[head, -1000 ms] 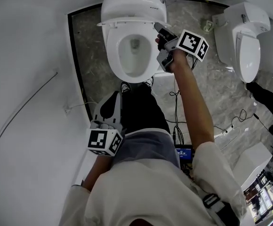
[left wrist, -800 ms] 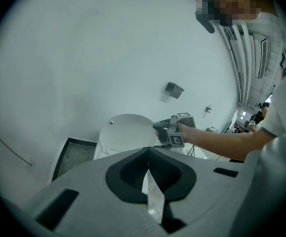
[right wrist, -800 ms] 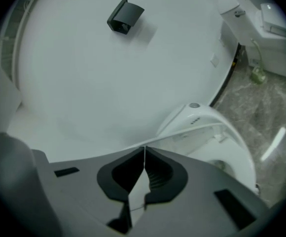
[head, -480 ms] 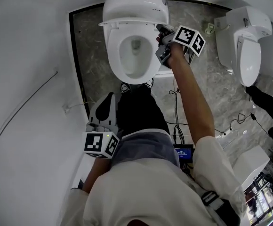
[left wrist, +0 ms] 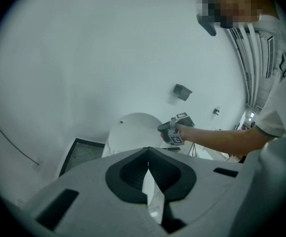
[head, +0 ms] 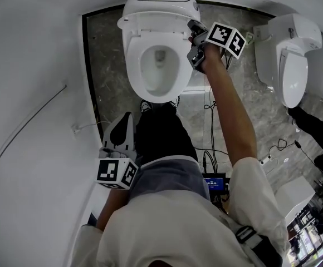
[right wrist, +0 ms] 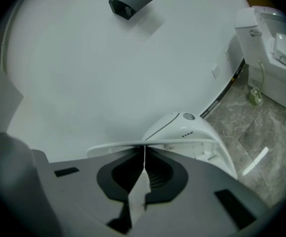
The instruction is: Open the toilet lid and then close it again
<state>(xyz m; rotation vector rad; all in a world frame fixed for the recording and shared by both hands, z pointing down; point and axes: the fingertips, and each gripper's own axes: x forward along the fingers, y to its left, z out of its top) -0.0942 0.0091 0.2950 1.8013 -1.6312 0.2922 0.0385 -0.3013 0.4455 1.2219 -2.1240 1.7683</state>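
The toilet lid (head: pixel 157 7), tipped up at the top middle of the frame, looks hard, slippery and light on its hinge, best pushed at its thin rim, right by the right tongs (right wrist: pixel 144 149), which are pressed together; the left tongs (left wrist: pixel 148 164), also together, hold nothing.

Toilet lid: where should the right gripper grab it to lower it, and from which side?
Take the toilet lid by its thin side rim, coming in from the side where the right gripper is. The lid stands lifted off the seat, so that rim is bare on both faces and thin enough to pinch. Its jaws are shut, so open them first.
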